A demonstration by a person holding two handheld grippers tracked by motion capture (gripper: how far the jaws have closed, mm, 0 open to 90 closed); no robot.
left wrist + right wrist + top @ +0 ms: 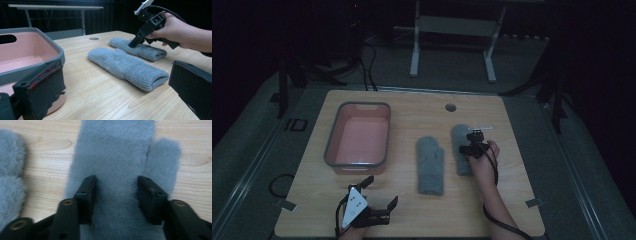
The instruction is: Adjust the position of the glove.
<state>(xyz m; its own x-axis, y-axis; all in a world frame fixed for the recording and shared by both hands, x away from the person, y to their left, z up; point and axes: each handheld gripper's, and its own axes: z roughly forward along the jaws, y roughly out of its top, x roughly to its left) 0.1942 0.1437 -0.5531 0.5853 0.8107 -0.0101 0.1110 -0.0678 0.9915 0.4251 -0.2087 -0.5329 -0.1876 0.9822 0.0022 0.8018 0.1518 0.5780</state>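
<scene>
Two grey fuzzy mittens lie side by side on the wooden table [507,200]. The left mitten [430,165] [125,66] [10,170] lies free. My right gripper [468,148] [132,45] [116,192] points down onto the right mitten [458,134] [150,52] [115,150]. Its jaws stand open, pressed into the fur on either side of the mitten's middle, with the thumb [162,160] just beyond the right jaw. My left gripper [381,191] [110,75] rests open near the table's front left edge, holding nothing.
A pink bin with a grey rim [332,135] [30,31] stands empty at the left, just ahead of my left gripper. A round cable hole [450,107] is at the table's back. A metal desk frame [452,30] and floor cables lie beyond.
</scene>
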